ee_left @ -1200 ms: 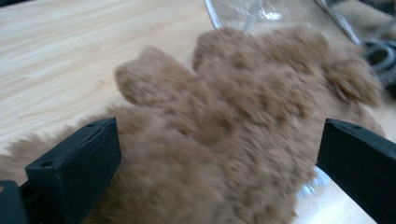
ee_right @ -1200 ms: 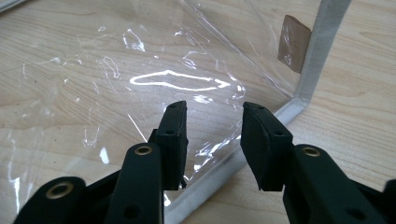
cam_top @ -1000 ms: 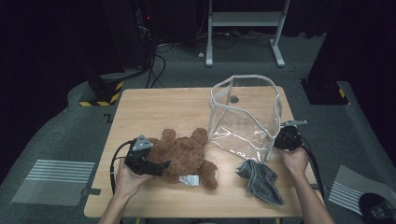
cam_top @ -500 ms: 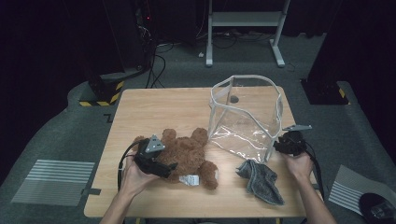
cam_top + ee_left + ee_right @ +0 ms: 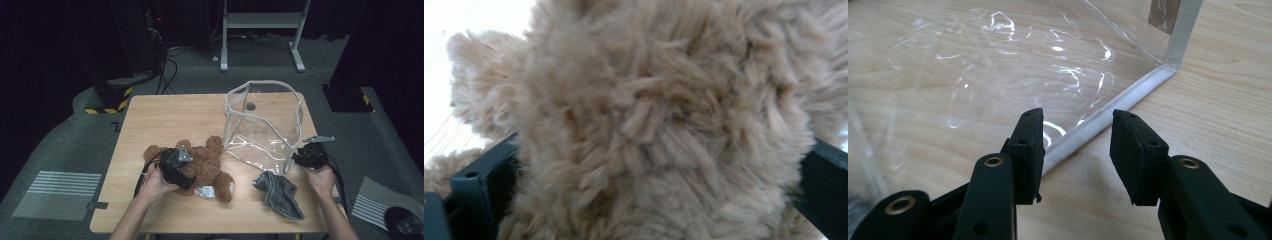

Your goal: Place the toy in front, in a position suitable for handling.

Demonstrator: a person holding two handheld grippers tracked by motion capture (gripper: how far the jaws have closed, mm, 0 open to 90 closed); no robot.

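Observation:
A brown teddy bear (image 5: 210,162) lies on the wooden table (image 5: 165,115), a white tag (image 5: 204,191) by its leg. My left gripper (image 5: 186,176) sits down on the bear's body. In the left gripper view its jaws stand wide apart with the bear's fur (image 5: 664,125) bulging between them; no squeeze shows. A clear plastic bag (image 5: 262,120) with white edging stands upright to the right. My right gripper (image 5: 296,160) is open at the bag's lower right corner. The bag's white bottom seam (image 5: 1128,95) runs up to the gap of the right gripper (image 5: 1075,135), with nothing pinched.
A crumpled grey cloth (image 5: 280,192) lies near the front edge, between the bear and my right hand. Bare table stretches behind the bear. Beyond the table stand dark equipment, cables and a white stand (image 5: 260,20) on grey floor.
My left hand moved right and down, from the bear's left side onto its body. The right gripper stayed by the bag's corner.

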